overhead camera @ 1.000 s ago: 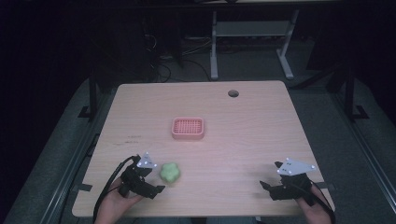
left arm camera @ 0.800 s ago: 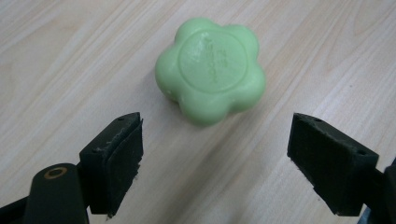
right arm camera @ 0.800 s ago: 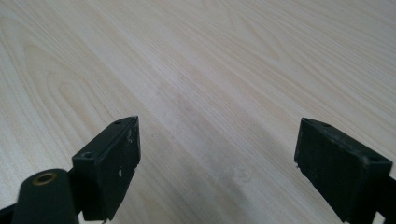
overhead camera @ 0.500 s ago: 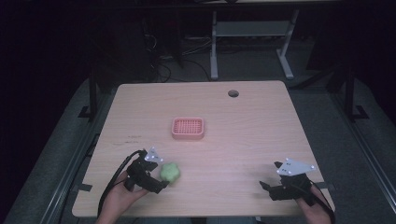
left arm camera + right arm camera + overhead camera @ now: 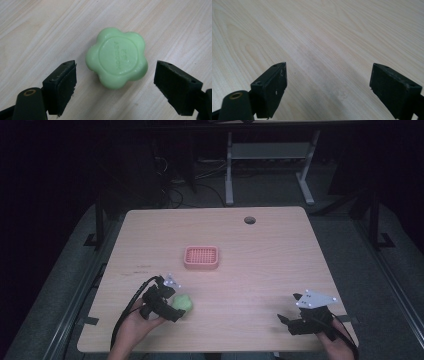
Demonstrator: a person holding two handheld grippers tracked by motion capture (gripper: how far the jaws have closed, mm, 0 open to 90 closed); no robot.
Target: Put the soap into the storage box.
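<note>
Straddling green soap with left gripper, jaws spread, pads clear of it; soap flat on table near front-left; right gripper spread wide over bare wood

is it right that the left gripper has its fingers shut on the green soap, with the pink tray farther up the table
Not quite. The left gripper is open: its fingers stand apart on either side of the green soap without touching it, as the left gripper view shows. The rest holds: the pink tray lies farther up the table, apart from the soap.
</note>
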